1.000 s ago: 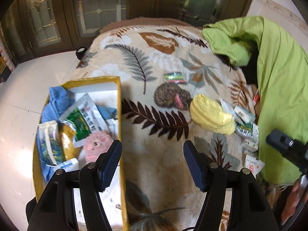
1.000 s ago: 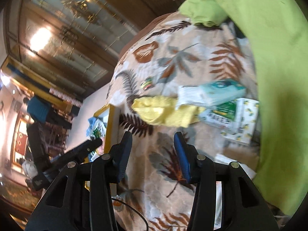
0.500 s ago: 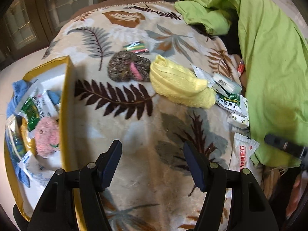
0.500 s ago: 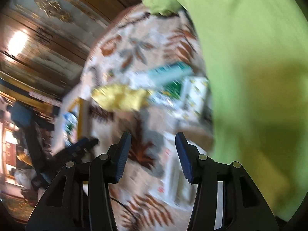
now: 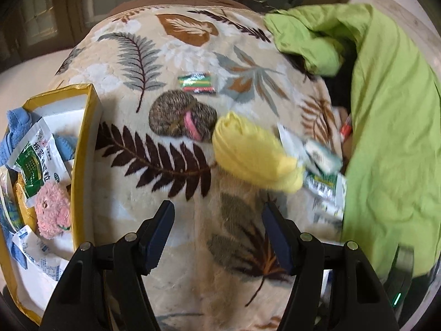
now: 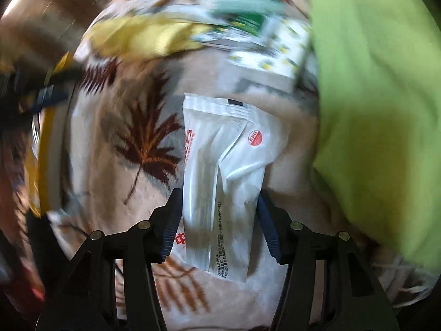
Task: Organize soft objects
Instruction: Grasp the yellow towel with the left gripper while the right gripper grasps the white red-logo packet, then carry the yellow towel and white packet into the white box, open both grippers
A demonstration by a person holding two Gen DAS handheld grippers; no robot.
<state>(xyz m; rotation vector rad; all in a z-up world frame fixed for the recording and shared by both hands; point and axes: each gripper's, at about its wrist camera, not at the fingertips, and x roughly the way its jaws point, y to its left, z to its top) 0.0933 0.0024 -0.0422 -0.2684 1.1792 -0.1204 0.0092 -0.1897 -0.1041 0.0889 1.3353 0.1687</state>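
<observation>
Right gripper [image 6: 219, 220] points steeply down over a white plastic sachet [image 6: 226, 171] with red print; its jaws have just been opening and now straddle the sachet's lower half, one pad at each long edge, whether touching cannot be told, so not a grip yet; judged as lining up across the narrow width for a pinch. Sachet is flat, glossy and crinkled, with a ribbed heat seal at the far end; likely to buckle and slide when squeezed. It lies on the leaf-print fleece blanket [image 5: 193, 220], just beside the lime-green cloth [image 6: 372, 110]. Left gripper [image 5: 217, 234] hangs above bare blanket, jaws apart, nothing between them, probably waiting. Taking the yellow rolled cloth [image 5: 248, 154] as landmark: a speckled brown plush with pink tongue [image 5: 179, 117] touches its left end; a striped foil packet [image 5: 197, 82] sits beyond that; blurred green-and-white sachets [image 5: 325, 184] crowd its right end. Well to its left, the yellow-rimmed box [image 5: 80, 143] already holds a pink fuzzy toy [image 5: 52, 215], blue towel [image 5: 13, 135] and a green-printed packet [image 5: 33, 162], evidently the collecting place.
</observation>
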